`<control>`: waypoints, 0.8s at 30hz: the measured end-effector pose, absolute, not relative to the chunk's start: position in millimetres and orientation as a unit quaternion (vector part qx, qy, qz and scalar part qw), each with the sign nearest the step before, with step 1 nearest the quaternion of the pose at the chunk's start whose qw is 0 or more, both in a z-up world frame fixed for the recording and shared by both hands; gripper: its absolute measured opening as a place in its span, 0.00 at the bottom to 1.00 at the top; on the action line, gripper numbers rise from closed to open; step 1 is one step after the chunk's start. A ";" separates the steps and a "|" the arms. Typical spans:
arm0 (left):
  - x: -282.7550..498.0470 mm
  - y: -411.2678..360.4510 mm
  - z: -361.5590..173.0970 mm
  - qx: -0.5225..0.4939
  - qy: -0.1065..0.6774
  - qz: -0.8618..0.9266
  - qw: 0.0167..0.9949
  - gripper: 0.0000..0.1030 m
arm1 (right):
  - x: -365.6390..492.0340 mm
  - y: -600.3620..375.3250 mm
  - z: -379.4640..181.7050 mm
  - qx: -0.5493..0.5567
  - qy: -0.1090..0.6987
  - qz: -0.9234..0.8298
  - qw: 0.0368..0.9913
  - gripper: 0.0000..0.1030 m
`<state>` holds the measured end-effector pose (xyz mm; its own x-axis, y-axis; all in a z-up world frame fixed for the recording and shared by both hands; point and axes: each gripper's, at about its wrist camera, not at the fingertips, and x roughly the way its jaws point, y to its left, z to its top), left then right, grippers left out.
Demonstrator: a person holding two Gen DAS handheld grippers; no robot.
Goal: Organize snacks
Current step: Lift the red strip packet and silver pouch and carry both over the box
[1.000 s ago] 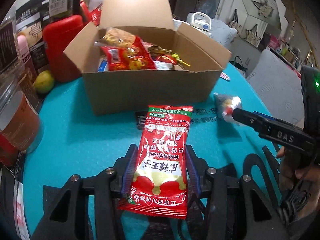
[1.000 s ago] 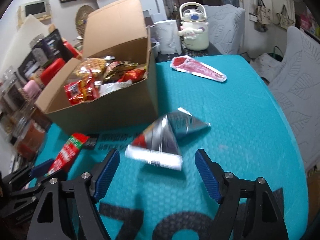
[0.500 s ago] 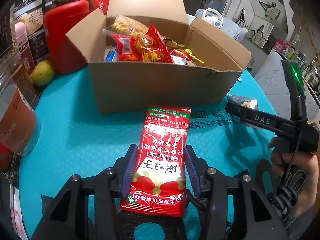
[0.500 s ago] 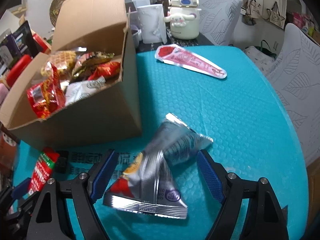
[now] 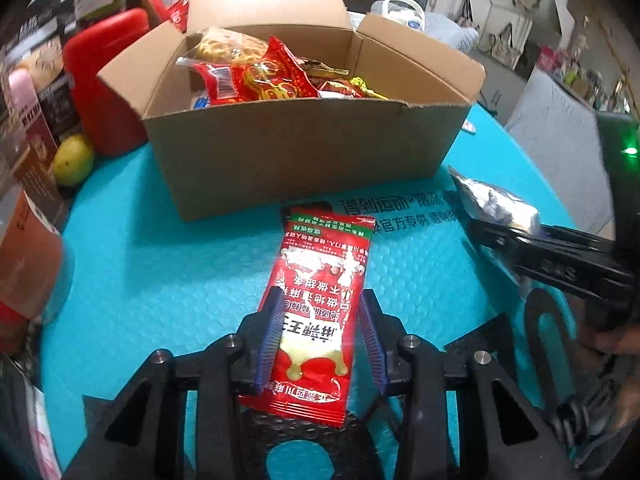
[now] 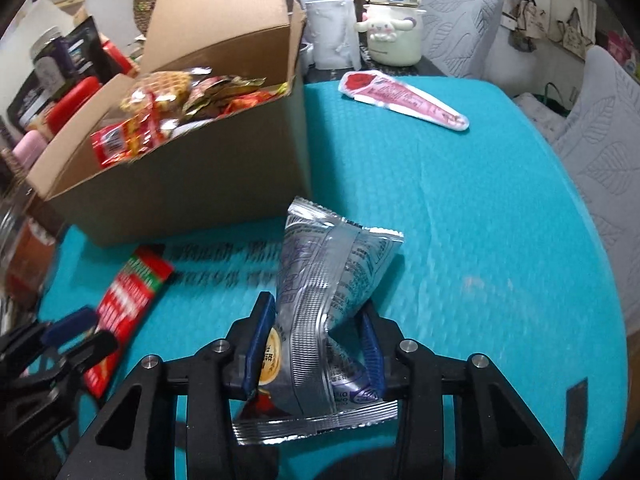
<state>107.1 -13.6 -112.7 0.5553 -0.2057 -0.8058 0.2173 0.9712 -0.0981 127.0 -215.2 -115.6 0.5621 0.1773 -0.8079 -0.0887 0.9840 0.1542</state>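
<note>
A long red snack packet [image 5: 320, 280] lies on the teal mat with its near end between the pads of my left gripper [image 5: 320, 294]. The jaws are closing and pinch its sides. The same red packet [image 6: 132, 292] shows at the left of the right wrist view. My right gripper [image 6: 316, 304] is closing on a crumpled silver packet [image 6: 320, 280], and its blue pads press both sides. In the left wrist view the silver packet [image 5: 492, 200] is at the right. An open cardboard box [image 5: 300, 160] holding several snacks stands just beyond both grippers.
A pink packet [image 6: 404, 100] lies far back on the mat [image 6: 480, 220]. A red container [image 5: 100, 80], a yellow-green fruit [image 5: 74, 158] and jars crowd the left. A white character pot [image 6: 394, 28] and white cup [image 6: 332, 34] stand behind; grey chairs [image 6: 592, 128] line the right.
The right jaws went from wide apart around the loose silver packet to pinching it, and the packet crumpled. The left jaws tightened on the red packet; the box looks nearer.
</note>
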 end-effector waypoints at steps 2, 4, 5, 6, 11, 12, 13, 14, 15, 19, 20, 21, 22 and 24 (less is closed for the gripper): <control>109.8 -16.7 -112.9 0.017 0.458 -0.114 0.881 0.54 | 116.0 -213.2 -115.4 0.046 0.464 0.081 0.881 0.40; 116.3 -19.4 -118.9 0.024 0.478 -0.096 0.873 0.77 | 107.8 -212.5 -116.2 0.047 0.467 0.089 0.879 0.40; 118.9 -17.8 -122.5 0.018 0.491 -0.095 0.866 0.80 | 101.9 -211.0 -116.4 0.045 0.469 0.095 0.877 0.40; 119.0 -17.2 -122.5 0.016 0.483 -0.095 0.871 0.80 | 98.7 -210.7 -116.2 0.043 0.470 0.098 0.876 0.40; 119.7 -21.5 -127.6 0.034 0.472 -0.097 0.876 0.81 | 80.7 -205.9 -118.5 0.038 0.474 0.118 0.872 0.40; 120.2 -21.2 -127.9 0.032 0.469 -0.100 0.877 0.81 | 79.6 -205.4 -118.7 0.036 0.472 0.119 0.873 0.40; 121.5 -20.3 -128.4 0.029 0.464 -0.104 0.879 0.81 | 77.4 -205.1 -118.8 0.035 0.471 0.121 0.873 0.40; 122.7 -19.8 -128.6 0.027 0.462 -0.106 0.880 0.80 | 75.4 -205.3 -119.3 0.036 0.470 0.123 0.874 0.40; 122.8 -18.7 -129.2 0.026 0.459 -0.107 0.881 0.77 | 73.9 -205.5 -119.7 0.037 0.467 0.124 0.875 0.40; 126.2 -17.5 -124.1 0.024 0.458 -0.103 0.883 0.48 | 72.0 -208.3 -121.1 0.043 0.458 0.127 0.879 0.40; 127.0 -17.4 -124.9 0.023 0.457 -0.103 0.883 0.46 | 71.4 -208.3 -121.3 0.043 0.458 0.126 0.879 0.40; 125.5 -16.9 -124.5 0.018 0.458 -0.103 0.883 0.46 | 70.5 -207.8 -120.9 0.043 0.458 0.125 0.879 0.40; 122.0 -15.3 -124.5 0.014 0.460 -0.107 0.882 0.46 | 69.1 -207.4 -120.5 0.042 0.458 0.124 0.879 0.40; 113.0 -15.2 -123.9 0.013 0.462 -0.111 0.880 0.46 | 63.9 -206.6 -120.4 0.041 0.458 0.127 0.879 0.40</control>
<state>113.0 -15.2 -123.9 0.5482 -0.1837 -0.8159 0.2077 0.9749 -0.0799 63.9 -206.6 -120.4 0.5478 0.2611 -0.7948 -0.1867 0.9642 0.1880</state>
